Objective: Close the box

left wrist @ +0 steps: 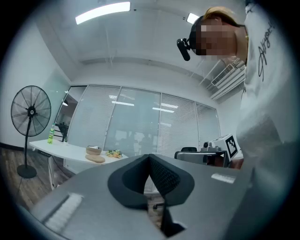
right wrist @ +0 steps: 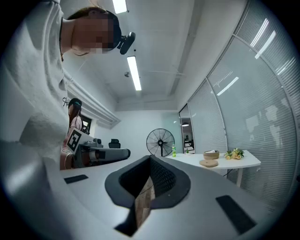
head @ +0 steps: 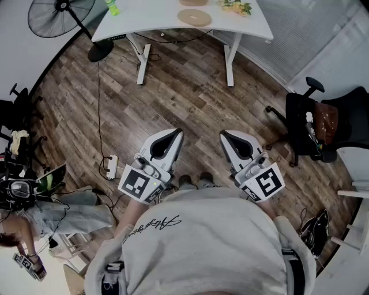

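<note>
Above floor point(head: 190, 98): left tongs point(head: 176, 132), right tongs point(head: 224, 135) together; ceiling light point(left wrist: 102, 12) only in gripper views.

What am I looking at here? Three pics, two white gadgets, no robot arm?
No robot: a person holds a two-jaw gripper in each hand. The top-down picture is from a head camera, showing the left gripper and right gripper over a wood floor. The other two come from cameras riding on each gripper, looking along its jaws. Both are shut, holding nothing. Across the room a white table carries a round container, a flat disc beside it, flowers and a green bottle.
</note>
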Available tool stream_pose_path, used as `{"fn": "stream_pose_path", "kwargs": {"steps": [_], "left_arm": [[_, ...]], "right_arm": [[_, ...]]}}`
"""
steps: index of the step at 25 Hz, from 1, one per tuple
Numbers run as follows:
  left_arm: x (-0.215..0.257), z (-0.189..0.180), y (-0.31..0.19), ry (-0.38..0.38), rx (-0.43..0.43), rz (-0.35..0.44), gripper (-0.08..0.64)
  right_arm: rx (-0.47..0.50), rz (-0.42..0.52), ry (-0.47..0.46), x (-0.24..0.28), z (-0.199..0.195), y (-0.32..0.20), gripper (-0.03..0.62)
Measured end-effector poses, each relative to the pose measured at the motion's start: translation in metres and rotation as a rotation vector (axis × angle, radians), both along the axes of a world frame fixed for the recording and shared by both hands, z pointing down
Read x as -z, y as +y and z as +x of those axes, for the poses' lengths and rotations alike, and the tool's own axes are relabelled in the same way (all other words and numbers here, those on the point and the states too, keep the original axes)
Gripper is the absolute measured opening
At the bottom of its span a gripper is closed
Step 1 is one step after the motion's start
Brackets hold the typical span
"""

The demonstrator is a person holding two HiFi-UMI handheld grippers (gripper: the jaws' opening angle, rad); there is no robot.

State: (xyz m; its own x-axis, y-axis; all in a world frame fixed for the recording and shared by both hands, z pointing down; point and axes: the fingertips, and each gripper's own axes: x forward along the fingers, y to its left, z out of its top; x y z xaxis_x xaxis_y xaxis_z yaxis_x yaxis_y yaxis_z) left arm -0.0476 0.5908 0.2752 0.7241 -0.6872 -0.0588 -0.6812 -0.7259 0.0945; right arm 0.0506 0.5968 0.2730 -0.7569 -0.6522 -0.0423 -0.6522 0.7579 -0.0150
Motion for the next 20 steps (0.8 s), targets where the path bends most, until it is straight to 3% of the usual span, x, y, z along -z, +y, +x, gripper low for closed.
{"fn": "stream_pose_path", "kwargs": {"steps": [12, 17, 20], "left_arm": [[0.011, 0.010, 0.002, 0.005, -0.020, 0.030, -0.003], [0.009, 0.021, 0.012, 0.020, -0.104, 0.025, -0.003], [0.006, 0.024, 0.011, 0.008, -0.111, 0.013, -0.002]], "right_arm": [[-0.010, 0.005, 0.008, 0.001, 0.003, 0.007, 0.002], [-0.026, 0.007, 0.042, -0.003, 0.005, 0.006, 0.002], [-0.025, 0.002, 0.011, -0.002, 0.005, 0.005, 0.003]]}}
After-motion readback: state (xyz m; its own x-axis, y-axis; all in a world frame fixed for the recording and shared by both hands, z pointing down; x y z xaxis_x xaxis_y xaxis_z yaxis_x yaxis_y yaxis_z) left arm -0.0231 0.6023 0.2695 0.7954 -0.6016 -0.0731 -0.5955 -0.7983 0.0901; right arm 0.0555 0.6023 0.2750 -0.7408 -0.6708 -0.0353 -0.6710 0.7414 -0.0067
